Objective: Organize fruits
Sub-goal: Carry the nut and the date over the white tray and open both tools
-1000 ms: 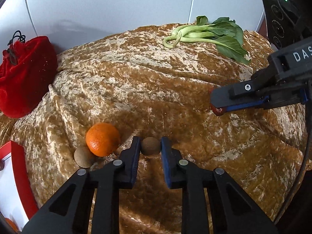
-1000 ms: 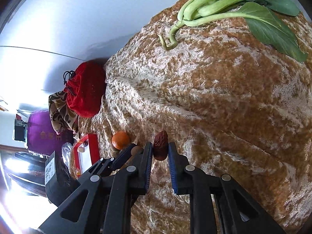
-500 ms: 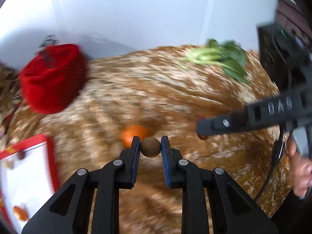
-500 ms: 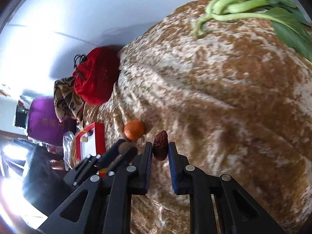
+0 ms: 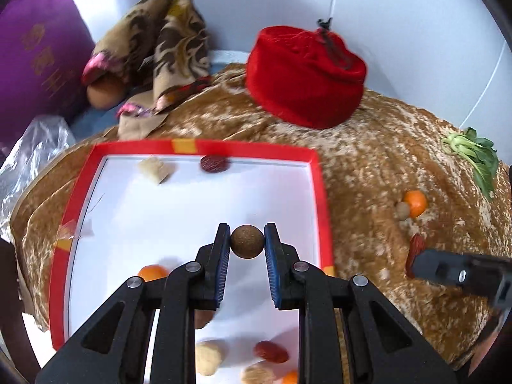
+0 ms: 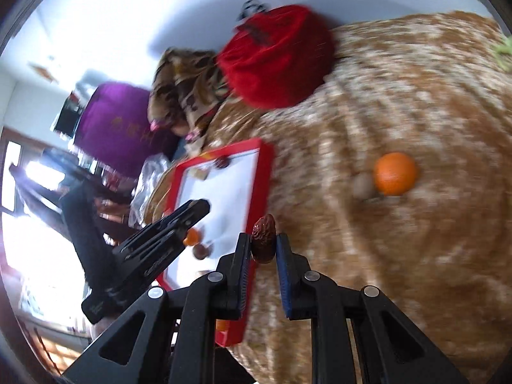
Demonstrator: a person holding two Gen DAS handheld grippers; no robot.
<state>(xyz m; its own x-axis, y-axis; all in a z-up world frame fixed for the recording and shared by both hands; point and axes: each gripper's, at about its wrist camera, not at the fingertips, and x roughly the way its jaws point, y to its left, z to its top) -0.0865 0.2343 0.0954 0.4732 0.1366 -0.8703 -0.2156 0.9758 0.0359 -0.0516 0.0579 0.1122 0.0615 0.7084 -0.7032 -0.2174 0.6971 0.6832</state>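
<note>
Both carriers have swung away from the open cloth and now the left hand-held gripper (image 5: 247, 243) hangs over the red-rimmed tray (image 5: 315, 172), where a second ago it was down beside the orange. It's clamped on a small round brown fruit (image 5: 247, 242), pads pressing its two sides at the widest part. That ball looks firm and rough-skinned, light, likely to roll once released, so a low drop onto the tray's white floor seems wise.

Over to the right hand-held gripper (image 6: 263, 249): narrow, pinching a wrinkled red date (image 6: 263, 238) upright by its lower half, poised near the tray's edge above the gold cloth. The date looks leathery and a touch soft, no real weight, and gripping it across the middle should keep it from pivoting.

Moving outward, the tray already carries a small orange (image 5: 153, 272), red dates and pale lumps, some half hidden behind the fingers. Out on the velvet-like cloth (image 5: 368, 166) covering the desk, another orange (image 6: 395, 173) sits touching a pale round fruit (image 6: 363, 185); that smooth orange is the bulkiest piece left and needs wider jaws. A leafy green (image 5: 473, 156) lies near the far edge, a red pouch (image 5: 304, 76) behind the tray.

Gold markings show on a purple cushion (image 5: 35, 48), too blurred to read.
</note>
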